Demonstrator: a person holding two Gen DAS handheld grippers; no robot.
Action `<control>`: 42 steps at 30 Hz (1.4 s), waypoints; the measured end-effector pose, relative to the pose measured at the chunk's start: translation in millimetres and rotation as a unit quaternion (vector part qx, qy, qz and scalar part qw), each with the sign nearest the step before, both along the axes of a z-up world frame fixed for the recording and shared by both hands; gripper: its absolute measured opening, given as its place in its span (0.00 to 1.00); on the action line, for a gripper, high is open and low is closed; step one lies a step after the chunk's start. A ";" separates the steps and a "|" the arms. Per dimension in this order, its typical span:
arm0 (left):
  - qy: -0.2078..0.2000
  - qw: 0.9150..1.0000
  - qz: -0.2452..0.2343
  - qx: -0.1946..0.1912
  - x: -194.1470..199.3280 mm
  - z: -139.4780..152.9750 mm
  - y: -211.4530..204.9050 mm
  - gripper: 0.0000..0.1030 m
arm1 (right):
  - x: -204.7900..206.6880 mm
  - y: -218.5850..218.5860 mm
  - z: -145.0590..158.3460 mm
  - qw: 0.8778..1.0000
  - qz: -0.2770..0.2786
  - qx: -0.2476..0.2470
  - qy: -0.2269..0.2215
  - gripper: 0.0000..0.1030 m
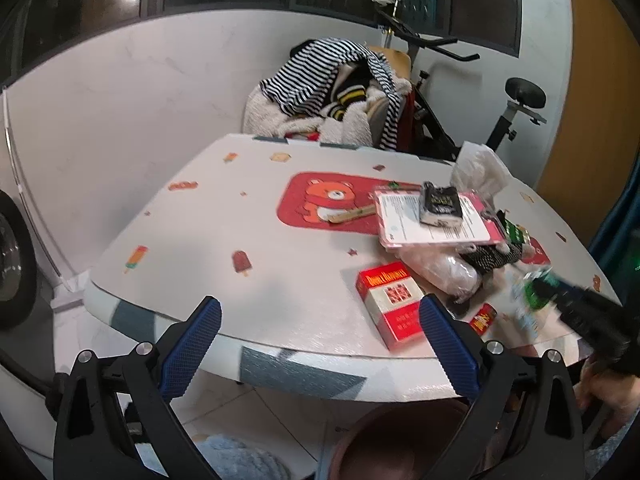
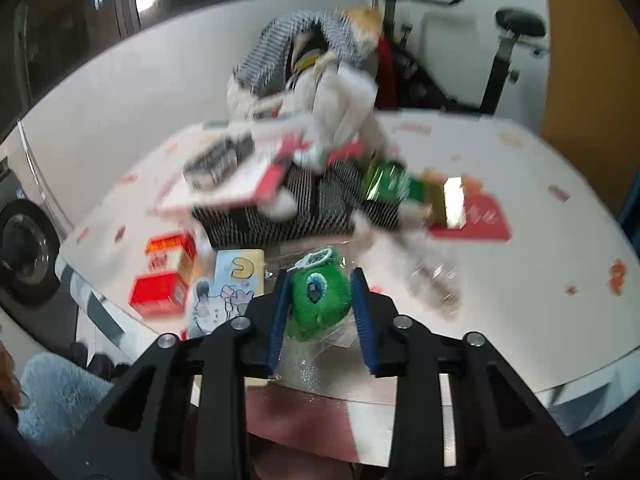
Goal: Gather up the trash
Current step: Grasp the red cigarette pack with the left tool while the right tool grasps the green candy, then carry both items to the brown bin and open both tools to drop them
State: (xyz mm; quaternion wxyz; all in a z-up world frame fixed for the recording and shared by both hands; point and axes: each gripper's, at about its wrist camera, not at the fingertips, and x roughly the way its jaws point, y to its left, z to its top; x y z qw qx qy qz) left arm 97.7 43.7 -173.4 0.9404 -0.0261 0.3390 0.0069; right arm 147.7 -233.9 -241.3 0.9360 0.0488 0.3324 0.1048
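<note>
A round white table printed with ice lollies fills both views. At lower centre of the right wrist view, the right gripper is clamped on a bagged green one-eyed plush, eye facing the camera; motion blur smears the clutter beyond. The left gripper gapes empty at lower centre, with a red cigarette pack lying long axis toward the camera.
</note>
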 end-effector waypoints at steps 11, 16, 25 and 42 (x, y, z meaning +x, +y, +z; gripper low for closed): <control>0.075 0.996 -0.029 -0.030 56.4 -51.2 -38.7 0.91 | -13.9 -18.9 4.4 1.000 -0.017 0.002 -0.014 0.31; 0.104 0.994 -0.028 0.001 84.2 -70.5 -53.5 0.91 | -14.8 -21.2 0.6 1.000 -0.019 -0.001 -0.015 0.31; 0.132 0.991 -0.027 0.017 110.2 -90.3 -67.2 0.91 | -11.8 -25.9 -3.8 1.000 -0.022 0.004 -0.010 0.31; 0.081 0.992 -0.095 -0.029 50.8 -48.2 -44.6 0.56 | -37.0 -17.4 4.8 1.000 0.003 0.007 -0.027 0.31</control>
